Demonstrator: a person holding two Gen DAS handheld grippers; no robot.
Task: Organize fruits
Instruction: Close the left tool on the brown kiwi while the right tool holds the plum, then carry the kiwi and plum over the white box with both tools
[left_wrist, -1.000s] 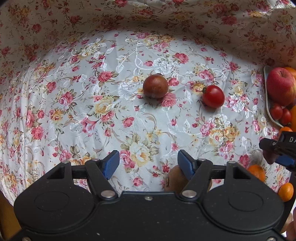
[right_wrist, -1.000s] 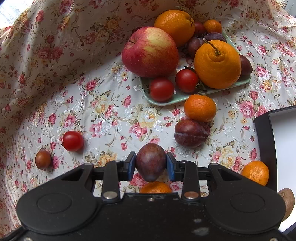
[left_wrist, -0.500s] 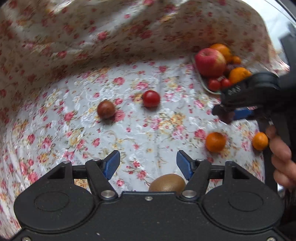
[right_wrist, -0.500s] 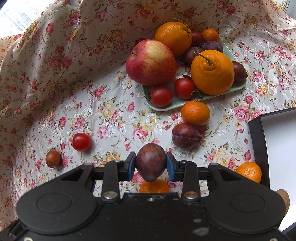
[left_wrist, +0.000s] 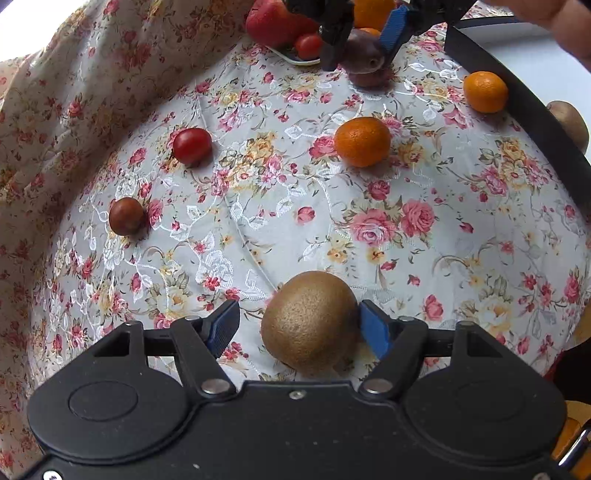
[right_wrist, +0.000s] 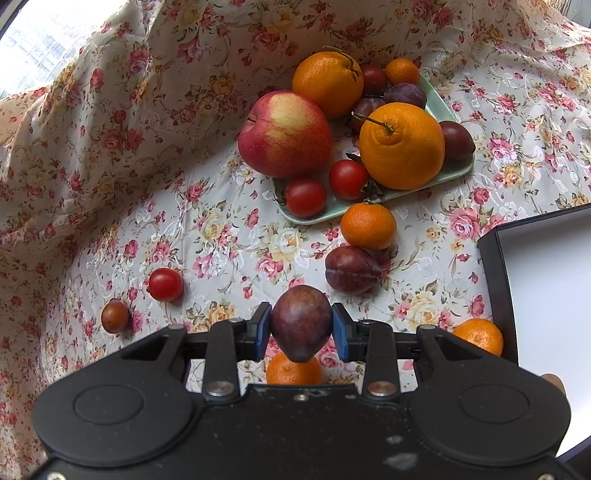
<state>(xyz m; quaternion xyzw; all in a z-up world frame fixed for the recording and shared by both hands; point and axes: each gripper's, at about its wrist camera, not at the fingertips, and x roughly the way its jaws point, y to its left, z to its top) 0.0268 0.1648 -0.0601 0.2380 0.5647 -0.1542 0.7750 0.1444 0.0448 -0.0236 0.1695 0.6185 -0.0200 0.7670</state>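
Roughly halfway, I'd say: the green tray (right_wrist: 448, 171) already holds an apple, oranges, plums and tomatoes, while several fruits lie loose on the floral cloth (left_wrist: 258, 229). Now the right gripper (right_wrist: 301, 332) clamps a plum (right_wrist: 301, 321) above the cloth. Lower down, the left gripper (left_wrist: 299, 326) straddles a kiwi (left_wrist: 308, 319), jaws opening, one pad touching it, the other clear.

kiwi (left_wrist: 310, 323) between opening left tool (left_wrist: 299, 326), floral cloth (left_wrist: 258, 206)
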